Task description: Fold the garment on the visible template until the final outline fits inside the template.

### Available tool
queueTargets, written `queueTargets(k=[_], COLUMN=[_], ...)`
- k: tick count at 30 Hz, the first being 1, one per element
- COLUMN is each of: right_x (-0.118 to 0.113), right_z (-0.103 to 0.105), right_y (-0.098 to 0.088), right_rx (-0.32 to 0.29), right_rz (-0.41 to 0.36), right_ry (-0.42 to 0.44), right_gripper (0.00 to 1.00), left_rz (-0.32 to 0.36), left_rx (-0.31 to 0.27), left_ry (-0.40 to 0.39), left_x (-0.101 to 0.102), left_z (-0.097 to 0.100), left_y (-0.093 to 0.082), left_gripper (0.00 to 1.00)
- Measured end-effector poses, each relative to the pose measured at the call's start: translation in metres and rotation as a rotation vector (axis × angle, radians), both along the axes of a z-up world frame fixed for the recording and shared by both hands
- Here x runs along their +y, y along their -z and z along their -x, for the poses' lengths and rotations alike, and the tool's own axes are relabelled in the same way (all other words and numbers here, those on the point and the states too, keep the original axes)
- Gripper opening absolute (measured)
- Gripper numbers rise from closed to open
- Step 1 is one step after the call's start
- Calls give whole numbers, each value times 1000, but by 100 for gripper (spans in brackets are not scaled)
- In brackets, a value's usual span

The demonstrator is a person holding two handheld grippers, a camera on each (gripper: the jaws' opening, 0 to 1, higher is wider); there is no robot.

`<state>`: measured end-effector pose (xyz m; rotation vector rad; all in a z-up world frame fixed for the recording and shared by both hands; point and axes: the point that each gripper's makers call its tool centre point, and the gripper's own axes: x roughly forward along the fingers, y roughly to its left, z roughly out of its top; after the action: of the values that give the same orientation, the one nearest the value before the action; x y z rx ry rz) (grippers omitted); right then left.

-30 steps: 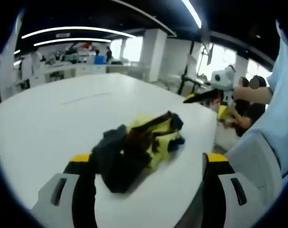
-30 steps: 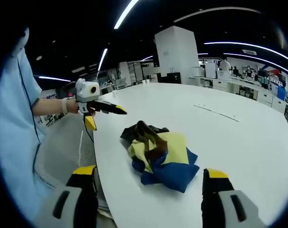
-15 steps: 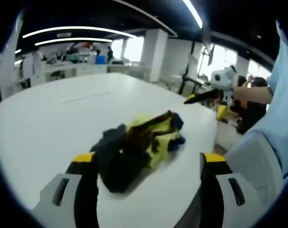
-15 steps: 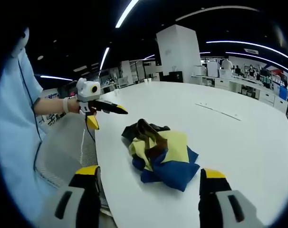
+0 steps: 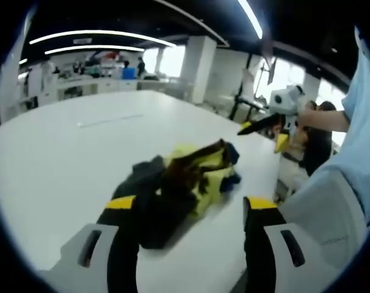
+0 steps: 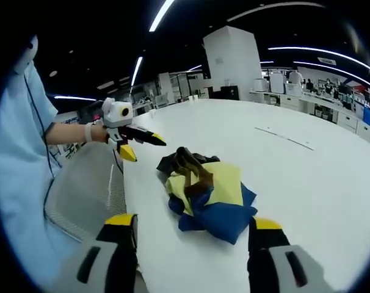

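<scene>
In the left gripper view my left claw [image 5: 191,210] rises from the bottom of the frame with its jaws spread wide and nothing between them. Just beyond the tips, at centre frame, the garment [image 5: 179,183] lies crumpled in a heap on the white bench [image 5: 57,152], dark fabric nearest me and yellow behind it. Further off, at the right of the frame, my right claw [image 5: 258,125] hangs over the bench edge, its yellow-tipped jaws also parted, holding nothing.

In the right gripper view the right claw [image 6: 191,227] stands at the bottom of the frame, jaws wide apart and empty. The garment [image 6: 206,195] sits just past them at centre, blue fabric nearest, yellow above it, brown and dark folds on the far side. To the left of the frame a grey mesh chair back [image 6: 90,189] stands beside the bench [image 6: 307,183]. Beyond it the left claw [image 6: 142,143] hovers near the bench edge, jaws apart. A thin dark line [image 6: 284,138] crosses the bench at upper right.
</scene>
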<state>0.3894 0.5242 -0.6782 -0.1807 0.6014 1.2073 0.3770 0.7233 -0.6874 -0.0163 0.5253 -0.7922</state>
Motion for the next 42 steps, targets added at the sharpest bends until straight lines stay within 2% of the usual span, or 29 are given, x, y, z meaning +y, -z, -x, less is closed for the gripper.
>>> queueTargets(k=[4, 7, 13, 18, 20, 23, 25, 29, 31, 36, 40, 42], right_x=[1, 5, 16, 17, 18, 22, 26, 32, 32, 37, 41, 42], right_z=[-6, -11, -23, -29, -32, -36, -36, -32, -31, -28, -24, -21], right_y=[2, 5, 9, 22, 23, 24, 22, 21, 22, 24, 27, 27], right_rx=[-6, -13, -36, -53, -81, -77, -77, -22, -15, 15, 13, 18], right_rz=[27, 84, 151, 262, 284, 297, 290, 249, 248, 215, 224, 221], right_ry=[-35, -105, -197, -315, -349, -365, -376, -361, -359, -349, -357, -363], right_gripper=[62, 57, 48, 36, 35, 33, 26, 18, 14, 13, 12, 12], left_rz=[-13, -18, -36, -44, -51, -51, -52, -47, -48, -58, -51, -53], left_rx=[12, 37, 55, 67, 69, 73, 79, 88, 91, 110, 136, 143], left_ry=[19, 39, 49, 55, 57, 53, 50, 48, 53, 56, 57, 57], left_x=[1, 0, 1, 0, 1, 1, 2, 1, 1, 2, 0, 0], left_z=[-3, -3, -8, -13, -15, -18, -20, -22, -22, -23, -20, -19], left_y=[7, 16, 28, 34, 37, 40, 42, 43, 43, 49, 49, 50], left_gripper=[53, 47, 43, 37, 35, 34, 32, 26, 23, 19, 14, 7])
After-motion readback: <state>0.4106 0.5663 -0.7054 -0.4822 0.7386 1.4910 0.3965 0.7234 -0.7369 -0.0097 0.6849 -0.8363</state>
